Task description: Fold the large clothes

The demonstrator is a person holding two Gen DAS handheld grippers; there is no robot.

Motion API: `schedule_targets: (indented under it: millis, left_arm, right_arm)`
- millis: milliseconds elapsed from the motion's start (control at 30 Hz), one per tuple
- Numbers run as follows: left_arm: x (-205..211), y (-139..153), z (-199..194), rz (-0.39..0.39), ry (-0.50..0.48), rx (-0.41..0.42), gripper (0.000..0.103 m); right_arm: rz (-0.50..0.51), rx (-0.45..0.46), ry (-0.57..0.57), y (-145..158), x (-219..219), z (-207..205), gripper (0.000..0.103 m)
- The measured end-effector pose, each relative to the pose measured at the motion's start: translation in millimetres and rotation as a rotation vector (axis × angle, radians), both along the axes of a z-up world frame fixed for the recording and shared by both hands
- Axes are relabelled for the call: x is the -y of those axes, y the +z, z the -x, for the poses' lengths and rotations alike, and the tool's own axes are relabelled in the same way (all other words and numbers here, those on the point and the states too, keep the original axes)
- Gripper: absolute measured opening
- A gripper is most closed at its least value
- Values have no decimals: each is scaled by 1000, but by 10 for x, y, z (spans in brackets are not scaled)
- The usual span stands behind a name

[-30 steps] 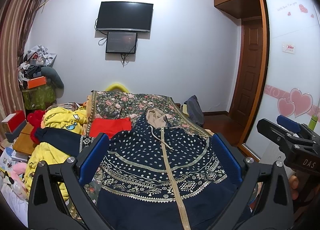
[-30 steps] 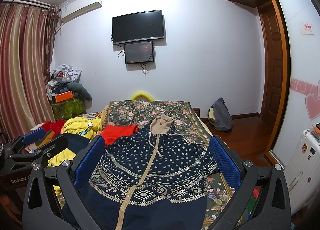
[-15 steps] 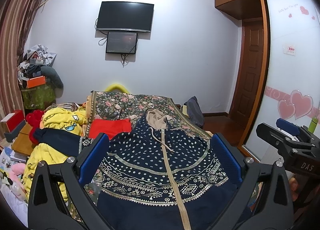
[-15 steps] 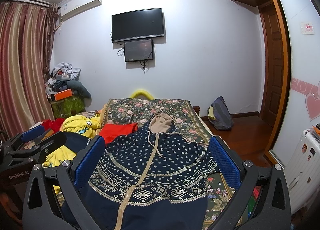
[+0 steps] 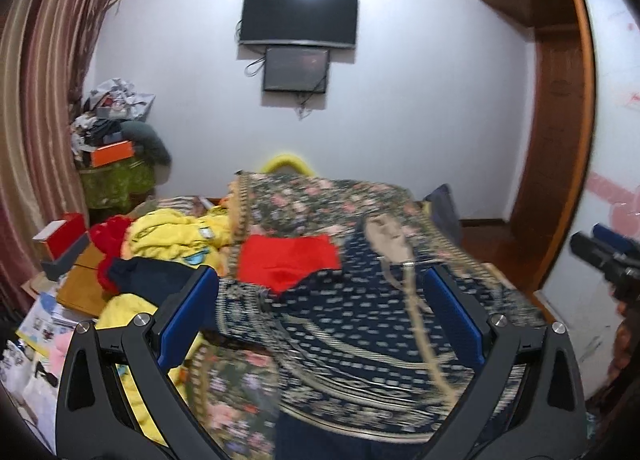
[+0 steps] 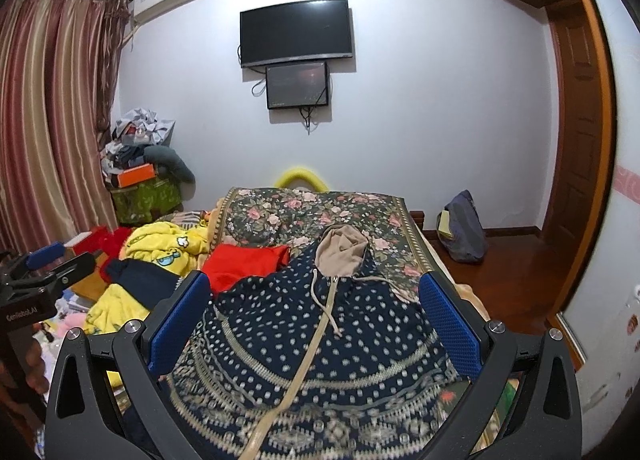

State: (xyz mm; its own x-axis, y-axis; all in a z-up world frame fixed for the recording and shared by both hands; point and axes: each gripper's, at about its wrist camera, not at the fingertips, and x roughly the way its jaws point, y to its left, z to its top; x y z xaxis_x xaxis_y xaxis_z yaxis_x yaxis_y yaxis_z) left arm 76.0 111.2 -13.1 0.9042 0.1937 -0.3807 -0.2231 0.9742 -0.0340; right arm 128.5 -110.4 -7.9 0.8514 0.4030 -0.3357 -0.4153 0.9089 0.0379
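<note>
A navy hooded jacket [image 6: 320,348] with white dots, tan zip and tan hood [image 6: 340,250] lies flat on the floral bedspread [image 6: 312,208], hood toward the far wall. It also shows, blurred, in the left wrist view [image 5: 352,324]. My left gripper [image 5: 320,316] is open and empty, held above the jacket's left side. My right gripper [image 6: 314,320] is open and empty above the jacket's middle. Each gripper shows at the edge of the other's view: the right gripper [image 5: 608,256] and the left gripper [image 6: 44,272].
A red garment [image 6: 248,262] lies left of the jacket. Yellow and dark clothes [image 6: 160,256] are piled at the bed's left. Cluttered boxes [image 6: 136,176] stand by the curtain. A bag [image 6: 464,228] sits on the wooden floor by the door.
Both grippers have moved closer and lower over the jacket; the left wrist view has swung left and is motion-blurred. Both stay open.
</note>
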Motion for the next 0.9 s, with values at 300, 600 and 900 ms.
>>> schedule_targets:
  millis: [300, 600, 900]
  left_arm:
    - [-1201, -536, -629, 179, 141, -90, 103]
    - [-2452, -1414, -1072, 472, 234, -285, 103]
    - [-3369, -2068, -1277, 744, 292, -335, 93]
  right_arm:
    - [131, -115, 24, -416, -466, -844, 103]
    - [245, -349, 50, -1048, -713, -1528, 103]
    - [306, -433, 51, -1434, -840, -1905, 103]
